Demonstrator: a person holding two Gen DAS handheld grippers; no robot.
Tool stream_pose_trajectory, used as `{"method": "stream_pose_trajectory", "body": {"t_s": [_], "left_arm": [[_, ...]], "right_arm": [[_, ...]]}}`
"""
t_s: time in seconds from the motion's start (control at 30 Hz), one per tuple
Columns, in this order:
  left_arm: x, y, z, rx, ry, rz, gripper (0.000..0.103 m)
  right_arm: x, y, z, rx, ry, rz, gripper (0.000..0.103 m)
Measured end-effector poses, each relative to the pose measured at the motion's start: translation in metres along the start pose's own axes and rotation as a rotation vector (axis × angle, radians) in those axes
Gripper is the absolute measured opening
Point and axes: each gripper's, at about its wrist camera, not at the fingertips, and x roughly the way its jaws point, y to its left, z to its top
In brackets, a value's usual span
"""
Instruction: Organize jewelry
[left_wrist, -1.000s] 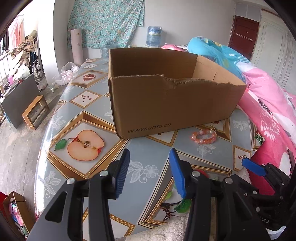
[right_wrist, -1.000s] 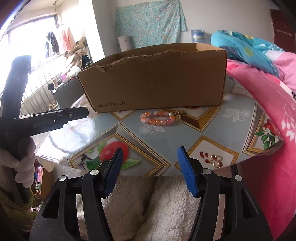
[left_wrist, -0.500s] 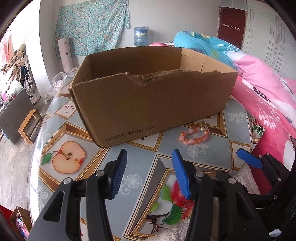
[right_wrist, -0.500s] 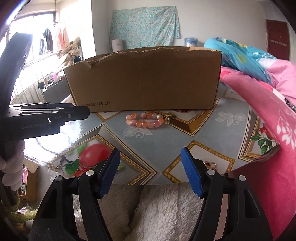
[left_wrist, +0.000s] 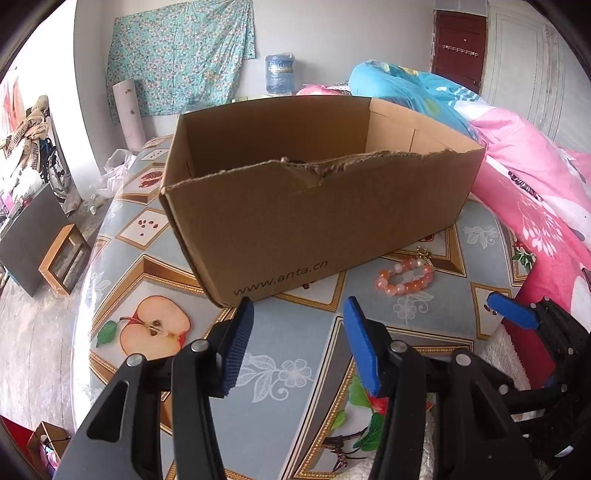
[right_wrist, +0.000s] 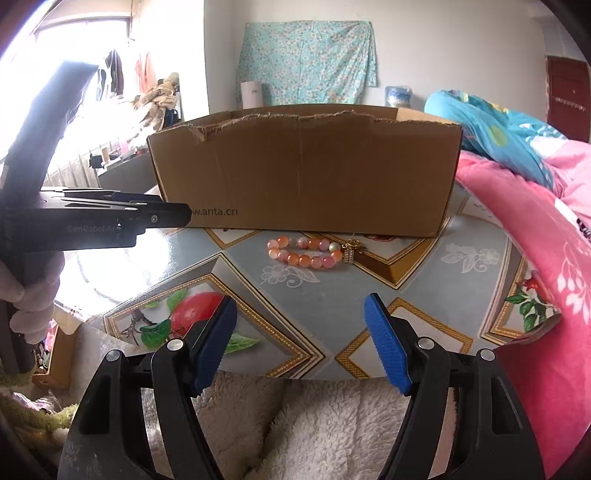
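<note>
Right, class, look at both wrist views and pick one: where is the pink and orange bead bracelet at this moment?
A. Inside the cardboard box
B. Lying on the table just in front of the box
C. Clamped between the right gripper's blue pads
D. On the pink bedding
B. The bead bracelet lies flat on the table just in front of the cardboard box, while the right gripper is open and empty, short of it.

Bare bench (right_wrist: 332, 295) stretch lies open between right gripper (right_wrist: 300, 325) and bead bracelet (right_wrist: 308, 253) at frame centre. Cardboard box (right_wrist: 303, 173) wall blocks just behind bracelet. Pink bedding (right_wrist: 535, 229) crowds right edge; left gripper (right_wrist: 110, 218) intrudes from left.
</note>
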Motion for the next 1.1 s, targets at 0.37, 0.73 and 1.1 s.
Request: {"method": "stream_pose_trajectory", "body": {"t_s": [0.37, 0.73, 1.1], "left_arm": [[-0.038, 0.006, -0.039, -0.011, 0.048, -0.016, 0.049], [-0.025, -0.025, -0.043, 0.032, 0.063, -0.132, 0.049], [-0.015, -0.035, -0.038, 0.052, 0.087, -0.161, 0.049]], "right_arm": [[-0.034, -0.029, -0.01, 0.049, 0.093, -0.047, 0.052], [-0.019, -0.051, -0.012, 0.098, 0.152, -0.1, 0.029], [-0.001, -0.065, -0.01, 0.091, 0.185, -0.113, 0.01]]}}
